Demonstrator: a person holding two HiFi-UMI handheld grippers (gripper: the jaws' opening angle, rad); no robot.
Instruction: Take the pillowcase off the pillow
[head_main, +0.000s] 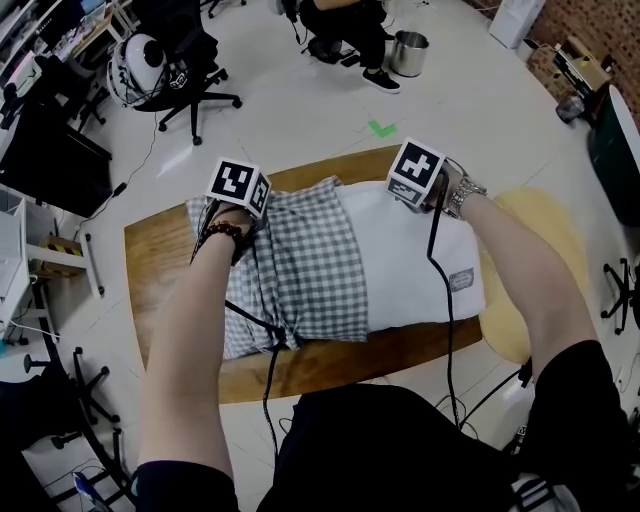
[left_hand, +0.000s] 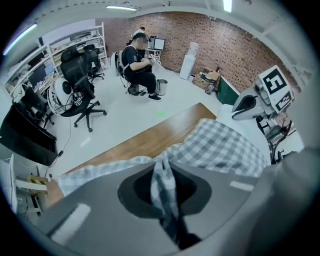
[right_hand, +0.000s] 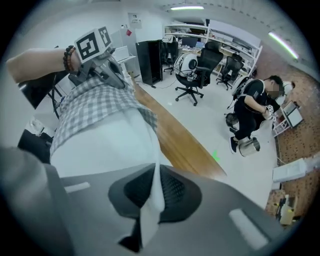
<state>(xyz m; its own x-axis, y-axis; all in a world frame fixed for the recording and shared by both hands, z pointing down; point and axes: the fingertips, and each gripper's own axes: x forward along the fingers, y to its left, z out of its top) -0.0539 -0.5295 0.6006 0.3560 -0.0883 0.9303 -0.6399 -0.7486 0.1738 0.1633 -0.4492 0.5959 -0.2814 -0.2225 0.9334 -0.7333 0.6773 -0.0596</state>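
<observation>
Two bare forearms reach up the head view from 6 o'clock. The left arm (head_main: 190, 340) ends at 11 o'clock with a beaded bracelet (head_main: 225, 232) on the wrist. Its left gripper (head_main: 240, 195) points steeply down, jaws clamped on a pinch of pillowcase (left_hand: 225, 147). The right arm (head_main: 530, 270) ends at 1 o'clock and wears a watch (head_main: 462, 197). Its right gripper (head_main: 415, 180) also points steeply down, jaws clamped on a fold of pillow (right_hand: 105, 145).

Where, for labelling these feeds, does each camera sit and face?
Head view: on the person's head, facing down at the table; both forearms show.
Left gripper view: on the left gripper, along fingers shut on the pillowcase; right gripper shows.
Right gripper view: on the right gripper, along fingers shut on the pillow; left wrist shows.
Shared: both gripper views show the seated person.
</observation>
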